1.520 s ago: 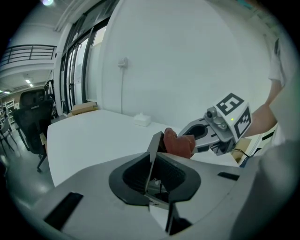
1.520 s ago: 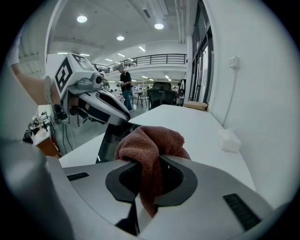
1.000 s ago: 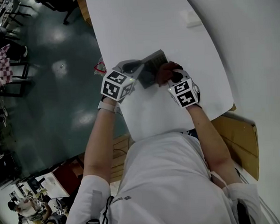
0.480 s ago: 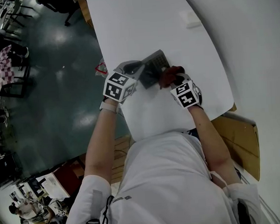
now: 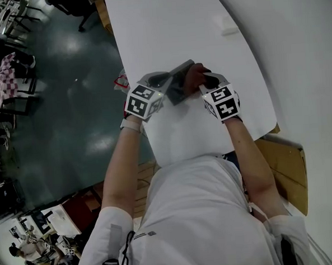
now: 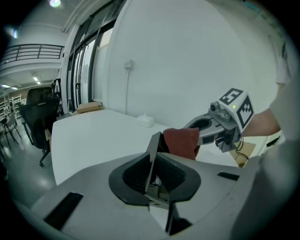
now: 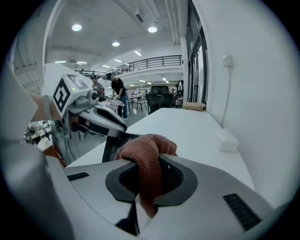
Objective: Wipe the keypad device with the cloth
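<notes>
At the near edge of the white desk (image 5: 165,28), my left gripper (image 5: 164,80) holds the keypad device (image 5: 180,78) at a tilt. Its fingers (image 6: 133,176) are pinched on the device's near edge, which stands thin between them. My right gripper (image 5: 205,83) has its fingers (image 7: 177,177) clamped on the reddish-brown cloth (image 7: 147,161), which bunches out past the tips and hangs down between them. The cloth touches the right side of the device.

Compared with a second ago, my right gripper sits farther up the desk, and the cloth has gone with it, from the device's near right corner to farther along its right side. The device shows a narrower, darker face than before, and its keys are no longer plain. My left gripper has kept its place. A small white box (image 5: 226,23) lies far right on the desk.
</notes>
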